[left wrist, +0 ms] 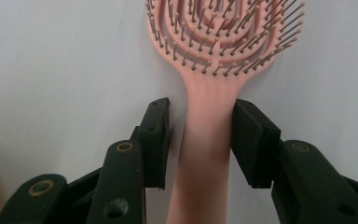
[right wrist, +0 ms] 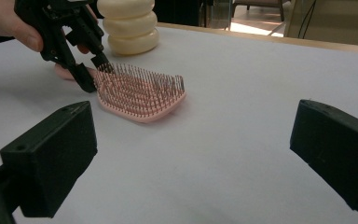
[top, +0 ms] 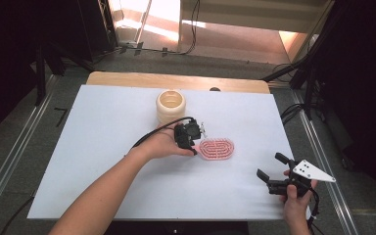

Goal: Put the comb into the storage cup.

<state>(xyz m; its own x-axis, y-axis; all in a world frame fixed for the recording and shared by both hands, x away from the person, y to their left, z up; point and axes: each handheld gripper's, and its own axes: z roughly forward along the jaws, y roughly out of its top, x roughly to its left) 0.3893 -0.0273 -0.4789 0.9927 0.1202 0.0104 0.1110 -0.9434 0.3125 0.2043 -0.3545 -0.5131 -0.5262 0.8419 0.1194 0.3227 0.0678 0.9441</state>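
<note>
White table cover (top: 103, 161) bears pink hairbrush (top: 217, 148), grey floor (top: 24, 132) around.

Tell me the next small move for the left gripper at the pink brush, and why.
Probably close the left gripper on the brush handle. Its jaws stand on either side of the handle with small gaps showing, so nothing is gripped yet. The pink brush lies bristles up on the white table, and the right gripper waits open, well apart.
</note>
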